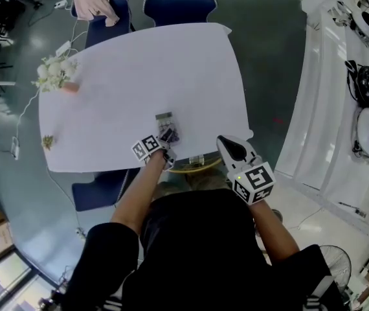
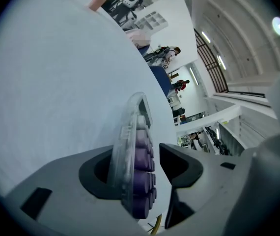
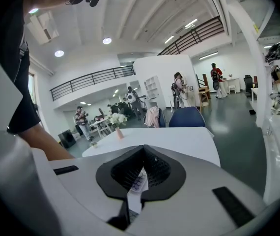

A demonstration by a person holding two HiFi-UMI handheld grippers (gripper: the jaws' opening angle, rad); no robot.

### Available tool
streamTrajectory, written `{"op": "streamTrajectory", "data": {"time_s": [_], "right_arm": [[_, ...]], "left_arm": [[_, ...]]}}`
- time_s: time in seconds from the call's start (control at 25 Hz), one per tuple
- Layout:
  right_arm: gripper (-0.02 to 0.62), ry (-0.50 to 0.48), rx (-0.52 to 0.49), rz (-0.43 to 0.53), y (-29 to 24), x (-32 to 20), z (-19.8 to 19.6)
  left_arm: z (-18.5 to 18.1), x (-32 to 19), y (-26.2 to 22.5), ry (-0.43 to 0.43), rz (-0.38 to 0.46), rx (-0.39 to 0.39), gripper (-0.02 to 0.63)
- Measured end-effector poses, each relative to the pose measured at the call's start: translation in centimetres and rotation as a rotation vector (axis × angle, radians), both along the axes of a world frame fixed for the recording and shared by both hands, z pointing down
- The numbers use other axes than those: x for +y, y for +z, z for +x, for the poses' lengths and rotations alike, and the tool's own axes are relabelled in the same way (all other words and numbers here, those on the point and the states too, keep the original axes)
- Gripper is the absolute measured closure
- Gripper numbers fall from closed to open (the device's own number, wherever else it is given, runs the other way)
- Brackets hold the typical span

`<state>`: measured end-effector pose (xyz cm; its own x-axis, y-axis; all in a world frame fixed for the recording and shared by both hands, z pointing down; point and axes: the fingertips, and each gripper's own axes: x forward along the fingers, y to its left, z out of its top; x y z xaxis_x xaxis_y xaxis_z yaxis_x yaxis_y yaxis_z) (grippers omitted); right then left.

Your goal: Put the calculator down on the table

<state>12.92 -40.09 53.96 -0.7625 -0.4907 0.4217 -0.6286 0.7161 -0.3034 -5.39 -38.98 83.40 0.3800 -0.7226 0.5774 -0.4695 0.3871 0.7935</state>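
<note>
White desk (image 1: 139, 63) fills the head view. Calculator (image 1: 166, 127) sits close to the near edge, keys up, apparently lying on the top. Left hand-held gripper (image 1: 165, 146) reaches to its near end. Right hand-held gripper (image 1: 231, 149) hangs off to the right by the desk's edge, apart from the calculator.

Left gripper view: calculator (image 2: 137, 151) has a clear case and purple keys and sits between the jaws. Its back is against one pad, with a visible gap between the keys and the other pad. Jaws parted wider than the case, no pinch.

Right gripper view: jaws pressed together at the tips, nothing held that I can name. A pale sliver with purplish dots shows in the slit below them, identity unclear.

Judgement: release step, task nearly done. Next move calls for drawing the left jaws straight back without dragging the case
</note>
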Motion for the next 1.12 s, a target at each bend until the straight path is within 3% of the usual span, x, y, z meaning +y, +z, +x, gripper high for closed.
{"op": "streamTrajectory", "data": {"time_s": [0.12,0.28,0.48,0.68,0.88,1.12], "right_arm": [[0.598,-0.013,0.005,0.031,-0.6,0.6,-0.6],[0.598,0.013,-0.006,0.075,-2.2,1.6,-0.8],[0.598,0.081,-0.013,0.103,-3.5,2.2,0.6],[0.598,0.106,-0.017,0.121,-4.2,3.5,0.7],[0.598,0.134,0.002,0.128,-4.5,5.2,-0.1],[0.598,0.14,-0.002,0.166,-6.6,8.7,-2.3]], "left_arm": [[0.2,-0.1,-0.3,0.046,-0.014,-0.055,0.346],[-1.2,0.9,-0.3,0.047,-0.079,-0.192,0.282],[-2.9,2.2,-0.8,0.072,-0.11,-0.335,0.264],[-3.8,4.0,-1.5,0.088,-0.076,-0.334,0.262],[-5.8,6.3,-5.9,0.049,0.025,-0.304,0.262],[-8.1,13.1,-19.1,0.11,0.307,-0.359,0.264]]}}
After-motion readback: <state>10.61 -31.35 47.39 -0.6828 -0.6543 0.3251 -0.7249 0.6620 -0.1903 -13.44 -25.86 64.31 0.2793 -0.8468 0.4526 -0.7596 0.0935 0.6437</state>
